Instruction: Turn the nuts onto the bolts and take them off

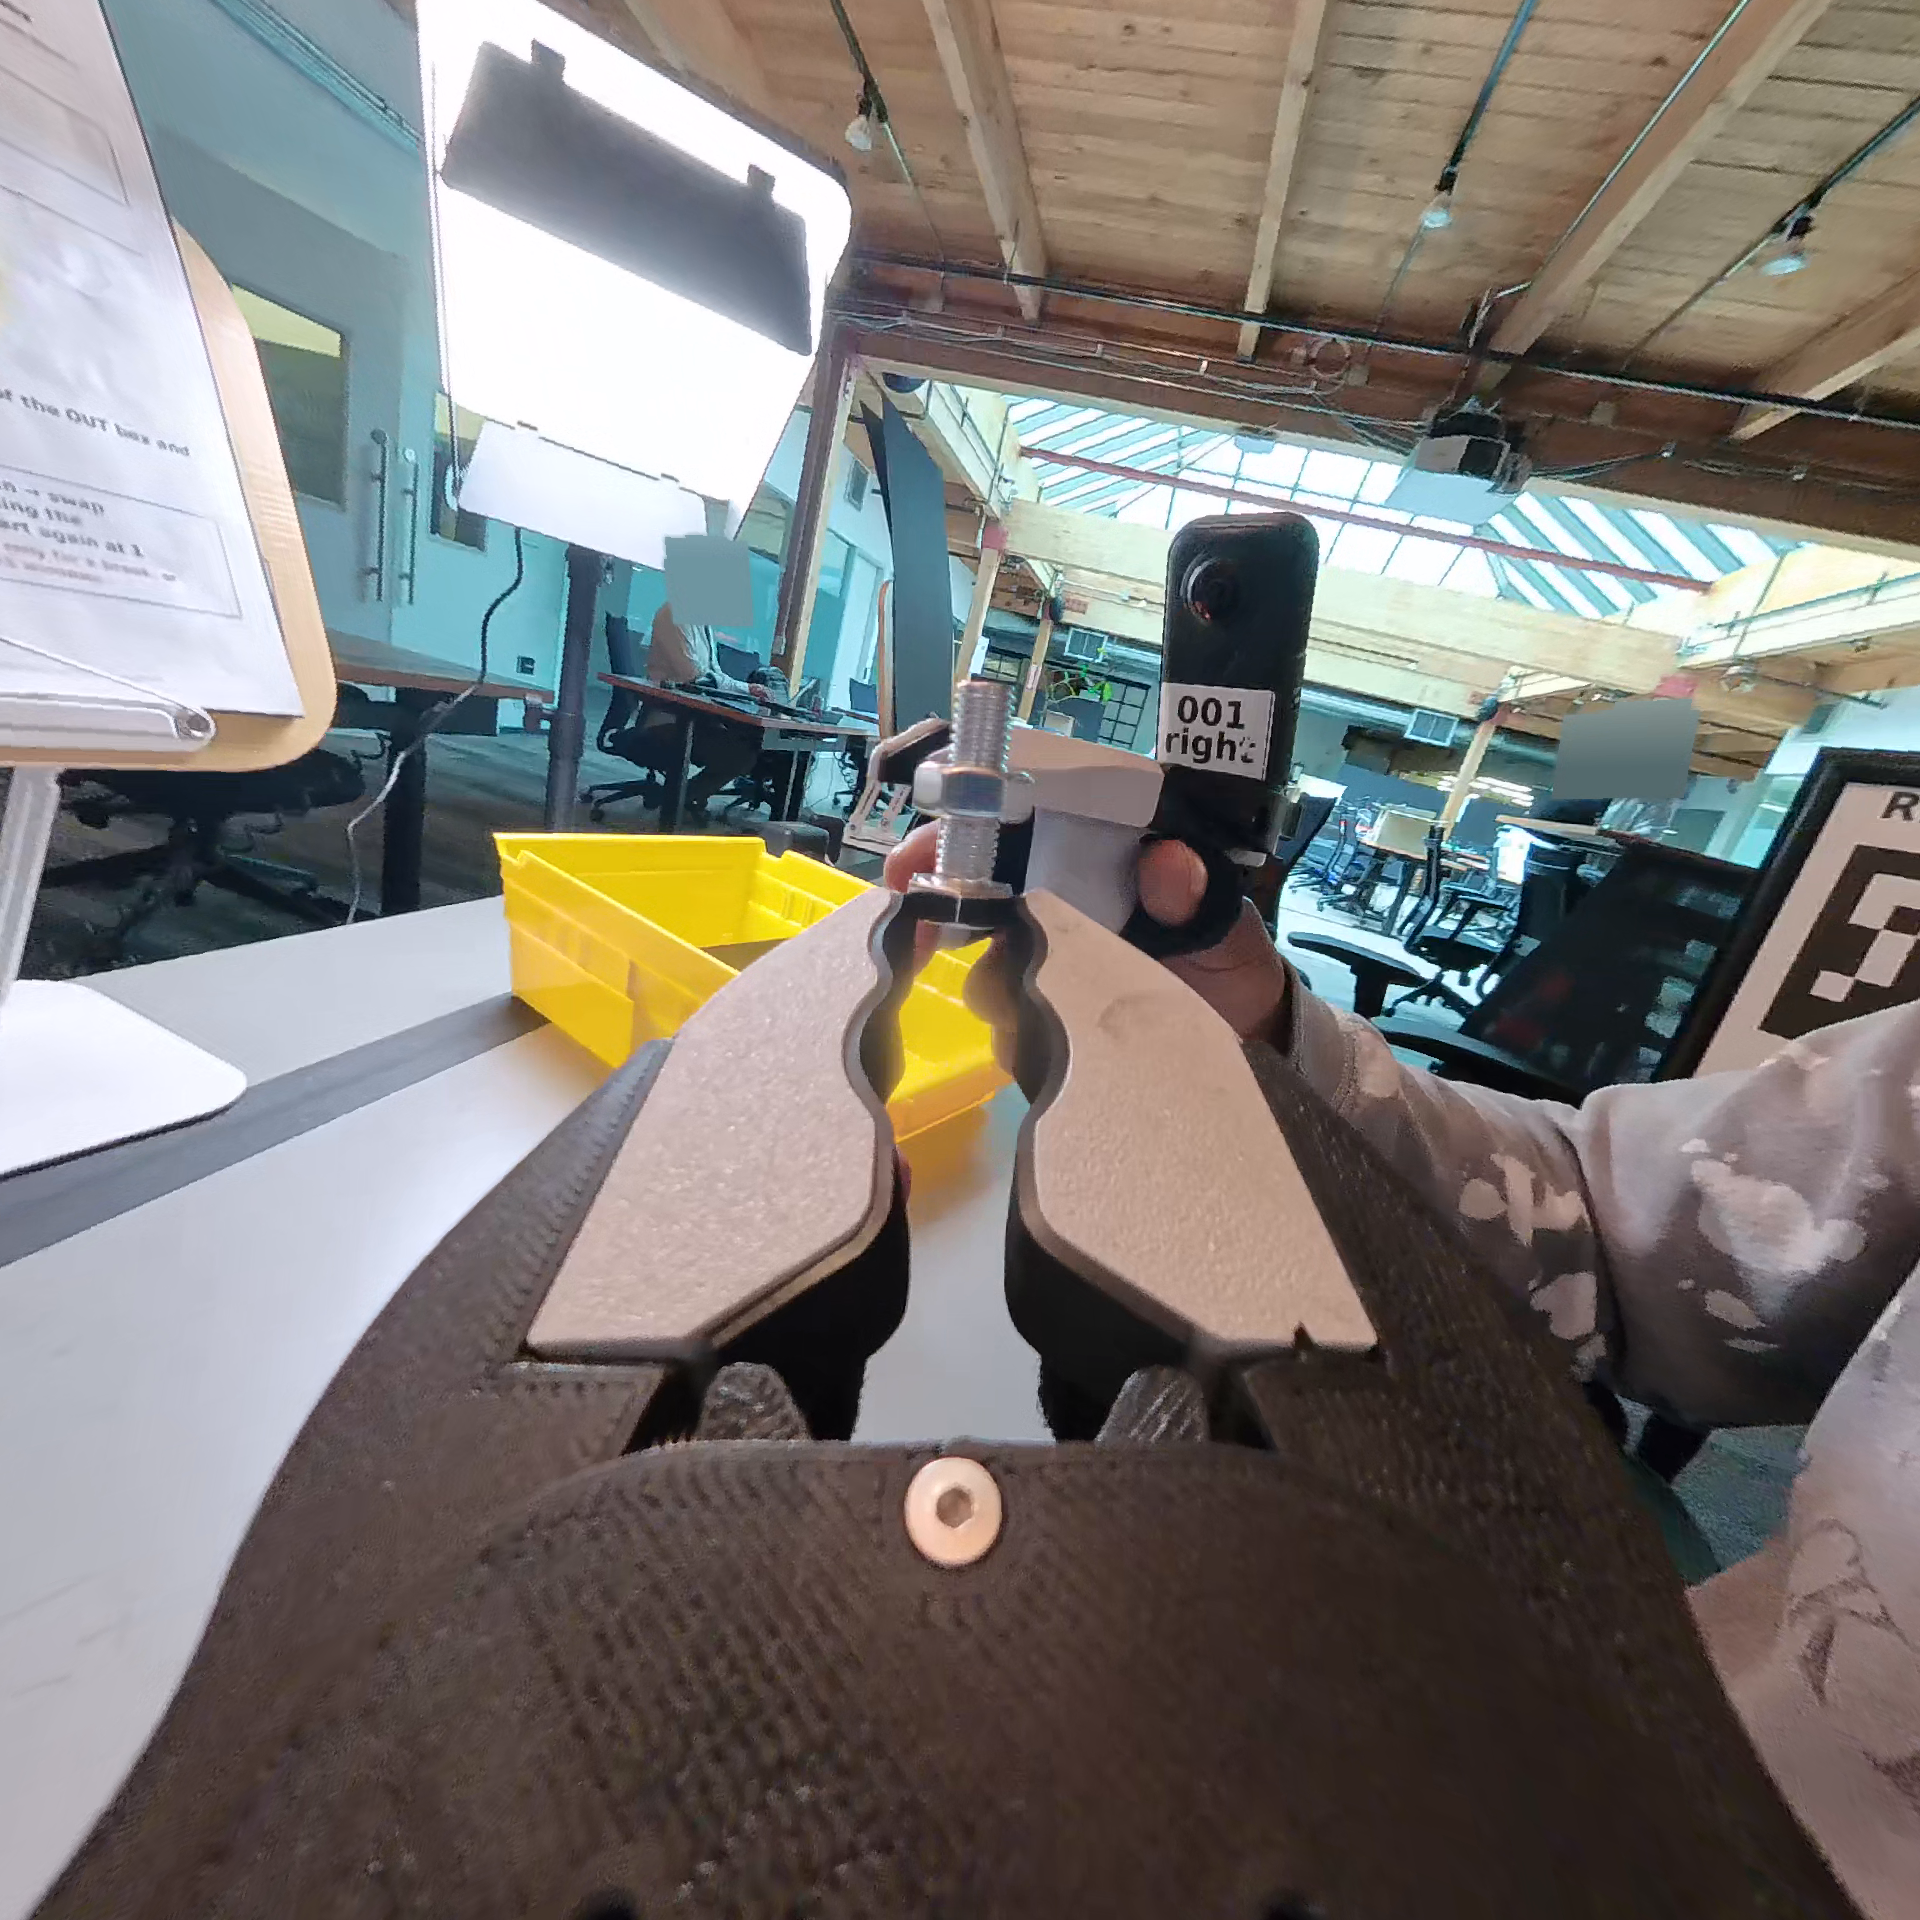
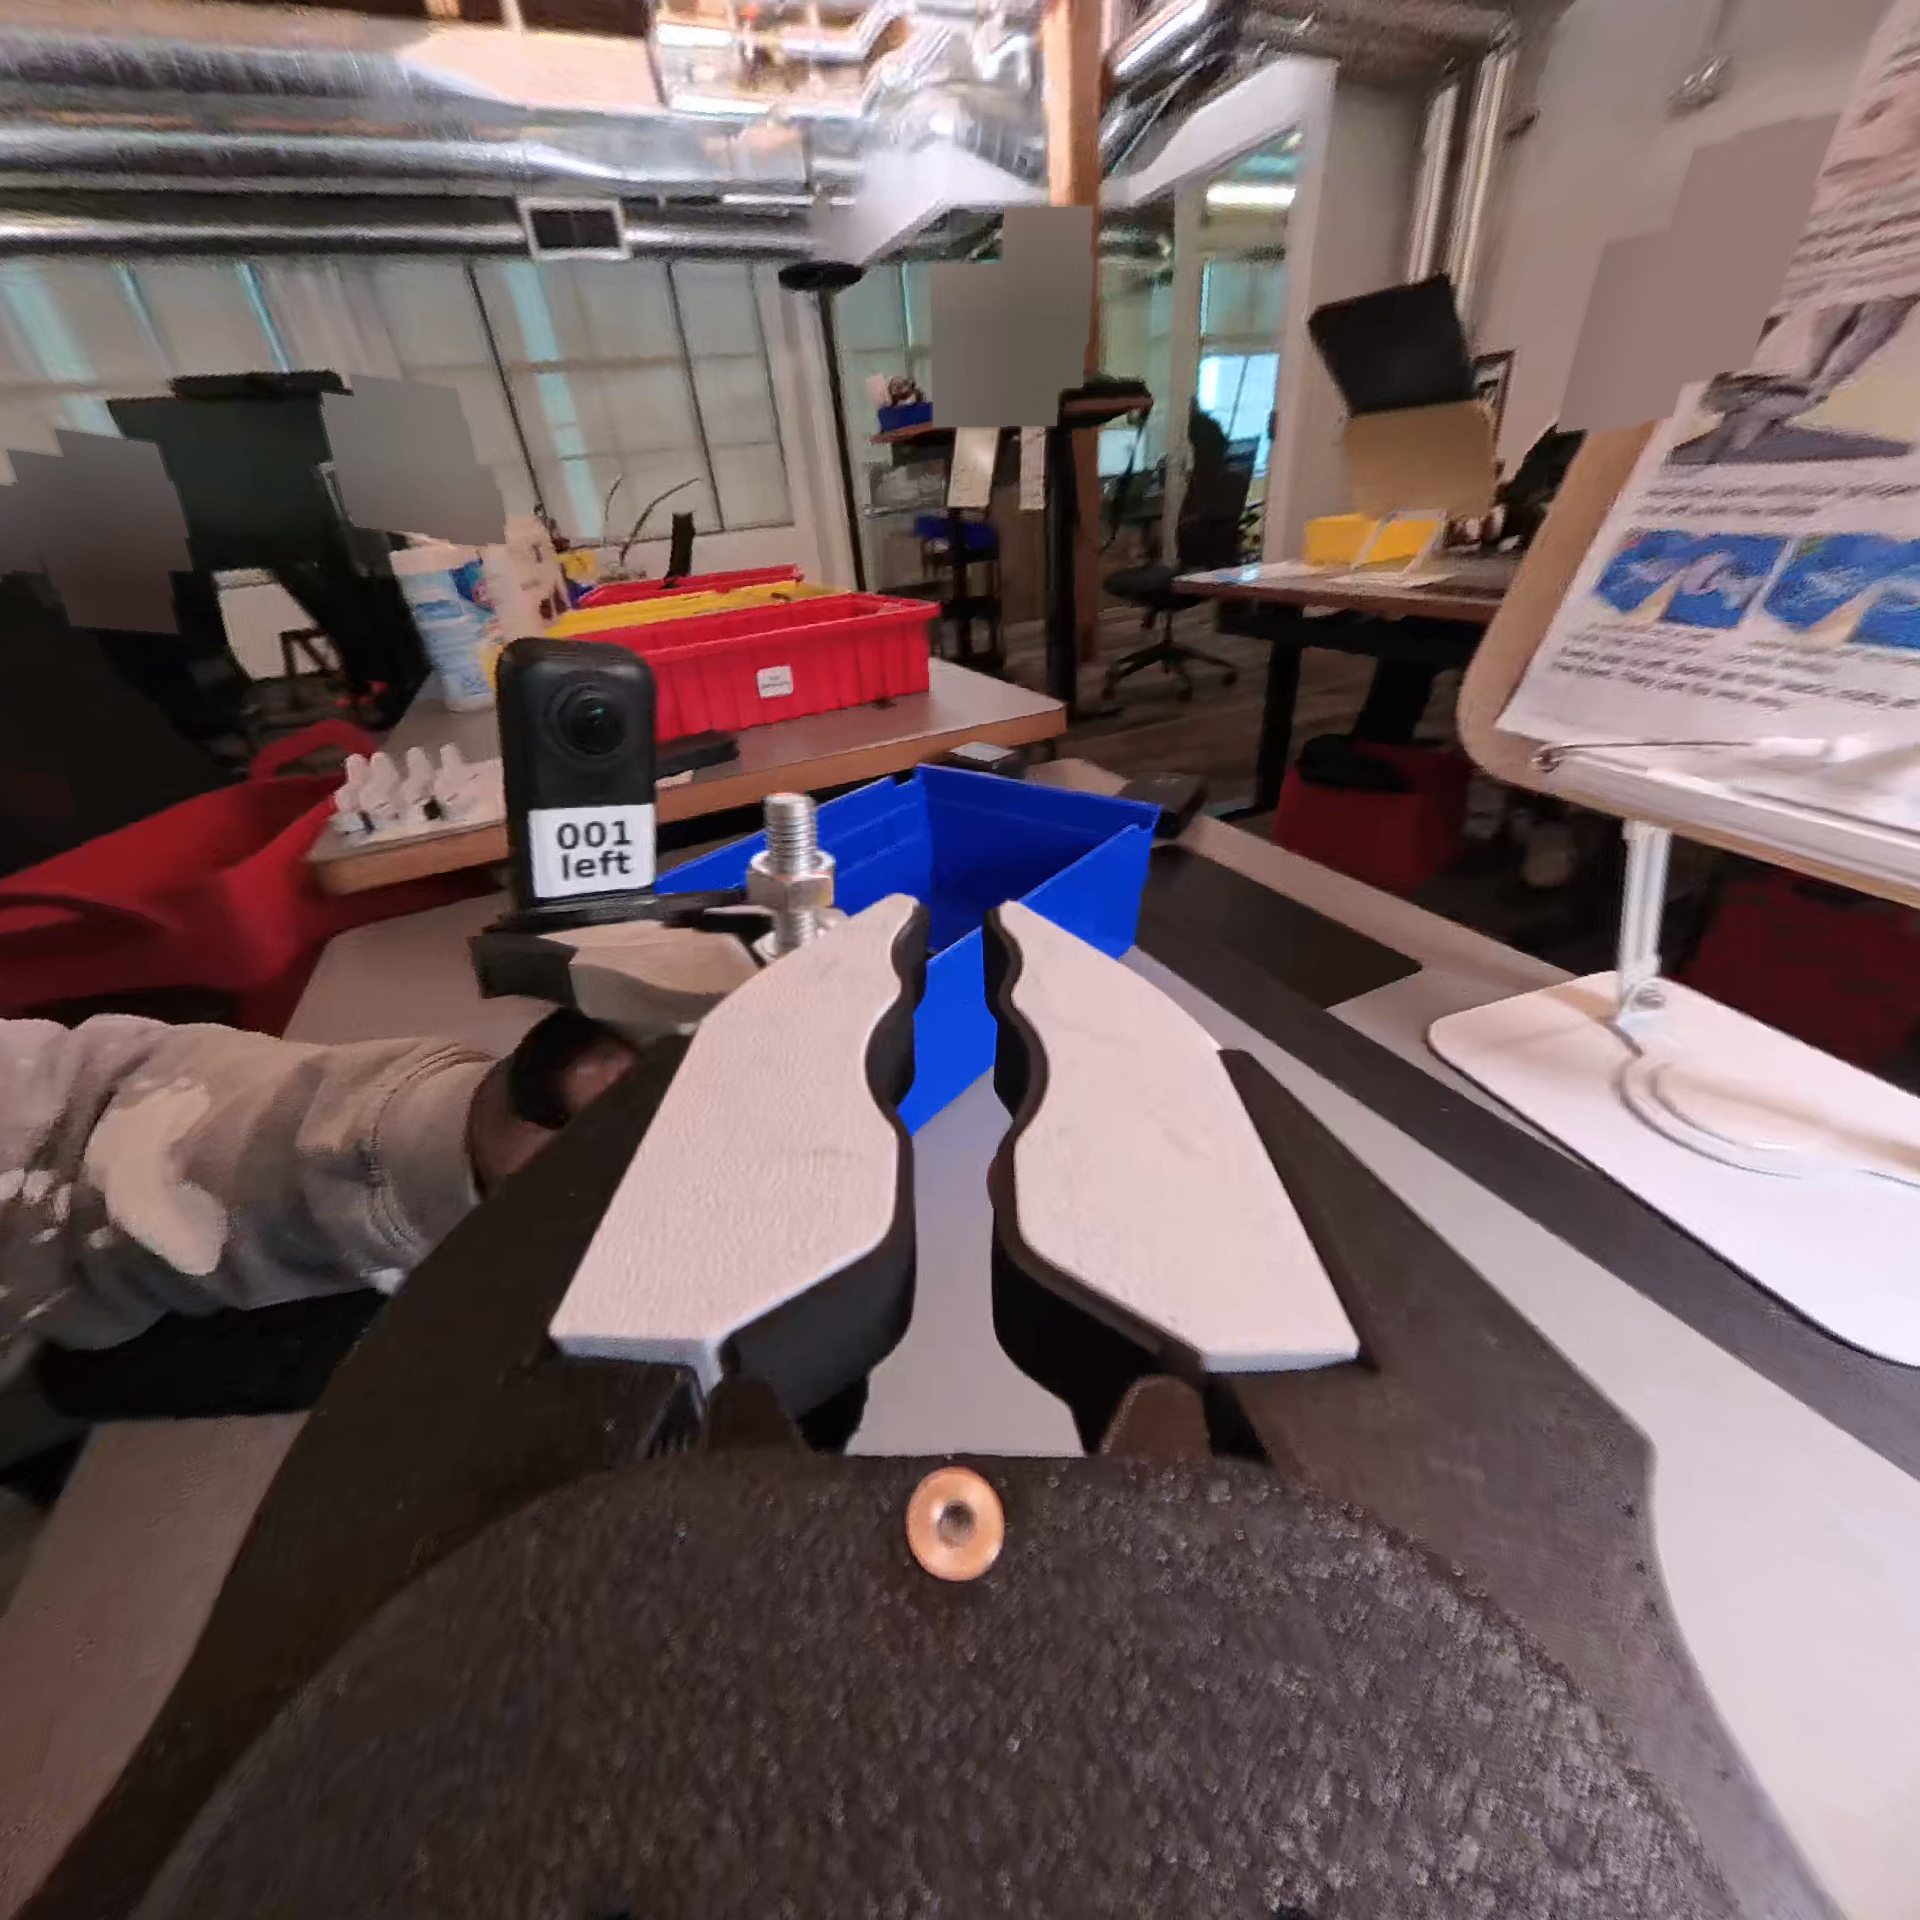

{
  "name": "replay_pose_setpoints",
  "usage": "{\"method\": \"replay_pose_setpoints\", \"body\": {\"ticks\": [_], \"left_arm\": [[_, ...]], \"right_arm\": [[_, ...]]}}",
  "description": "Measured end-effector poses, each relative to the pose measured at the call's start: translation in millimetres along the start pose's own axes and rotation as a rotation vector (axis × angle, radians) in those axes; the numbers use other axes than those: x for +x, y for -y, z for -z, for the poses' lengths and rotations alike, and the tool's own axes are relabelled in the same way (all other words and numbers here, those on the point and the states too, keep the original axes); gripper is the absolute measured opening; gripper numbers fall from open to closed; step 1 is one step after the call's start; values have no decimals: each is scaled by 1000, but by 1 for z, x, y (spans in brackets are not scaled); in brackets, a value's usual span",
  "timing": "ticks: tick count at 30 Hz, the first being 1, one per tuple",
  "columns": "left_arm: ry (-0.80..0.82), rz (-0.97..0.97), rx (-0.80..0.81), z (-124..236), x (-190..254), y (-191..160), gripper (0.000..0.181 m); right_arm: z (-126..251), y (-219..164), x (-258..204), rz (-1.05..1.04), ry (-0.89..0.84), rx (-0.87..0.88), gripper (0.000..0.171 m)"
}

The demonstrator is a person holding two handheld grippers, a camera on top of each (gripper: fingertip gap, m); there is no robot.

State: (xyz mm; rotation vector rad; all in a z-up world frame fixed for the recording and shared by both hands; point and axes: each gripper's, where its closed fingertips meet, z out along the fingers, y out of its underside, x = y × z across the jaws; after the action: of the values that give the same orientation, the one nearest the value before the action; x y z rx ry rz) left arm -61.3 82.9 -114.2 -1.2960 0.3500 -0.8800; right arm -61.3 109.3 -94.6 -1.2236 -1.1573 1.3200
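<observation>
A silver bolt (image 1: 974,727) stands upright with its head clamped between the tips of my left gripper (image 1: 954,914), held above the grey table. A hex nut (image 1: 961,795) sits partway down its thread. My right gripper (image 2: 954,925) has a narrow gap between its fingers and nothing in it. The bolt (image 2: 790,826) and nut (image 2: 792,883) stand just left of its left finger, outside the jaws. In the left wrist view the right gripper's fingers (image 1: 1086,784) pass just behind the nut. The left gripper's fingers (image 2: 623,966) reach in from the left.
A yellow bin (image 1: 623,914) lies on the table beyond the left gripper. A blue bin (image 2: 1039,862) stands beyond the right gripper. A clipboard with papers (image 2: 1714,623) on a white stand (image 2: 1662,1122) is at the right; it also shows in the left wrist view (image 1: 125,416).
</observation>
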Motion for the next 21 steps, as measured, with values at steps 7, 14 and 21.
{"method": "replay_pose_setpoints", "body": {"ticks": [7, 14, 21], "left_arm": [[-1, -7, -7, -3, 3, -5, 18], [-8, -13, 11, 0, 3, 2, 18], [-13, -14, -6, -3, 6, -3, 18]], "right_arm": [[-9, -5, -26, 5, 100, -41, 37], [5, 8, 3, -30, -5, 14, 23], [-9, -5, -24, 7, 84, -45, 37]]}}
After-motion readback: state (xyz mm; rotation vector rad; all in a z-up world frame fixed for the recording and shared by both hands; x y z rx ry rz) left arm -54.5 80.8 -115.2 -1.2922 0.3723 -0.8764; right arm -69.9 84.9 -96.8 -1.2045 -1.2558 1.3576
